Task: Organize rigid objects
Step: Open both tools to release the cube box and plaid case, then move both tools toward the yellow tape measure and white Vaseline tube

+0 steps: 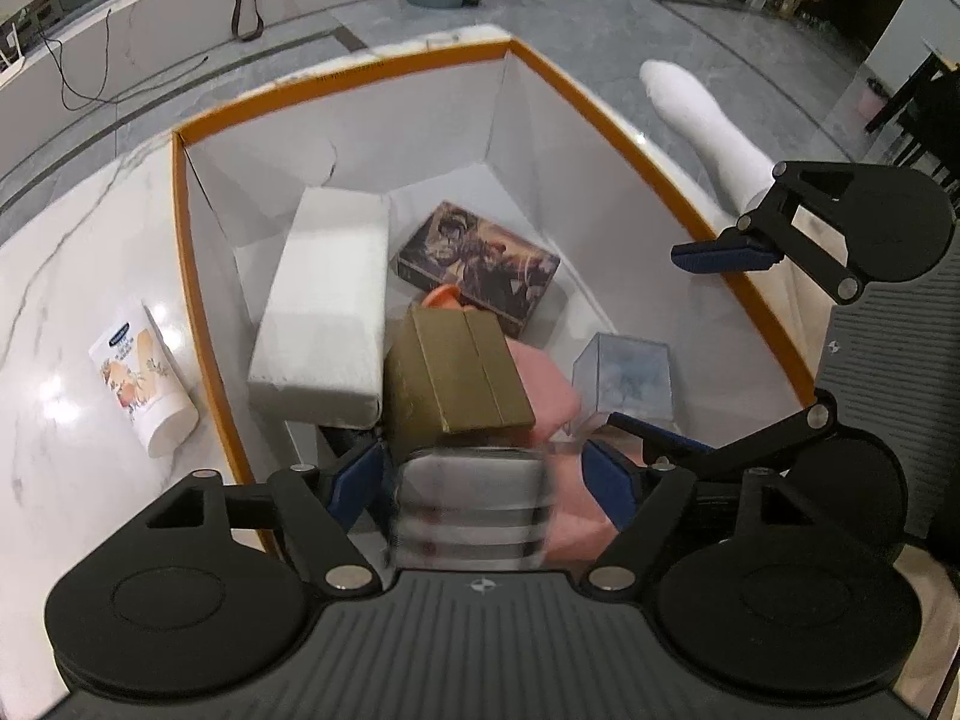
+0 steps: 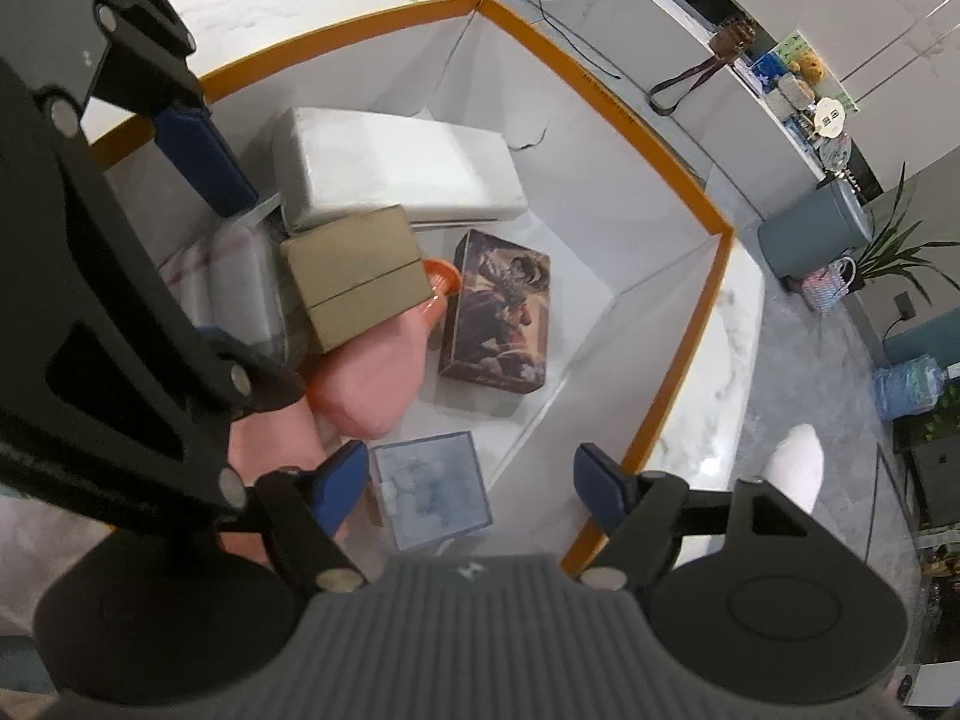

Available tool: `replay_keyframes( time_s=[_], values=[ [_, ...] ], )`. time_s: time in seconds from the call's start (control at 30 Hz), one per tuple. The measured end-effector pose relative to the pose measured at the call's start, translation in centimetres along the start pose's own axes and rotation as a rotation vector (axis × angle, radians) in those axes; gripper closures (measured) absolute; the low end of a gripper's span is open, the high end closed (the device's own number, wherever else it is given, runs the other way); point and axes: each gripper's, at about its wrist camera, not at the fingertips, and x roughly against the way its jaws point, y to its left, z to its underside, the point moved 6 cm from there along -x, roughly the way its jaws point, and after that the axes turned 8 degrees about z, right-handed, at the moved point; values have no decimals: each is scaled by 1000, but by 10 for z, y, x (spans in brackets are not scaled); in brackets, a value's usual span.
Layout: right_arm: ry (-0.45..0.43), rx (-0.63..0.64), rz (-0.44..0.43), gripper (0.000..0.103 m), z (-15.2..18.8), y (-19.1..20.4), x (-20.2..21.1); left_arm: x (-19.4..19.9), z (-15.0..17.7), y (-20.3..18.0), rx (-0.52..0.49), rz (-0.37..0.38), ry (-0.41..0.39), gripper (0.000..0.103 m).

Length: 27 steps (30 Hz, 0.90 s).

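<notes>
Both your grippers hang over the orange-rimmed white cardboard box (image 1: 192, 276) on the white marble counter (image 1: 72, 276), tilted steeply down into it.

Left gripper (image 1: 483, 483): released. A blurred clear, flat-sided plastic container (image 1: 471, 504) sits between the blue pads (image 1: 359, 480), with gaps visible on both sides, so nothing is pressed. Whether it rests on anything I can't tell.

Right gripper (image 2: 471, 489): also released, jaws wide, above the near right corner of the box. The small clear plastic cube (image 2: 435, 489) lies on the box floor under it, not gripped.

Rest of the box contents:
- long white wrapped block (image 1: 327, 306) along the left wall
- tan flat cardboard case (image 1: 459, 372) just right of the block, tilted, resting on a pink soft-looking lump (image 1: 549, 396)
- orange piece (image 1: 441, 295) peeking out behind the case; can't identify it
- dark tin with illustrated lid (image 1: 480, 267) toward the far wall, flat on the floor

Outside the box, off its left wall: a white printed squeeze tube (image 1: 147, 384) lying on the counter.
</notes>
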Motion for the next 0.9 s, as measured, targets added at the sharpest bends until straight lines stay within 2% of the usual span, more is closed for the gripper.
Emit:
replay_keyframes(
  time_s=[0.23,0.43,0.6,0.9],
  values=[
    [-8,8,28,27,-9,0,8,16,-2,3,15,29,-47,12],
    [-36,-7,70,24,-22,-1,26,43,-3,11,16,44,-139,12],
    [-85,-37,76,24,-43,2,47,74,1,22,-33,5,-223,14],
    [-188,-30,34,25,-89,33,76,116,23,67,-10,-93,-301,14]
  ],
)
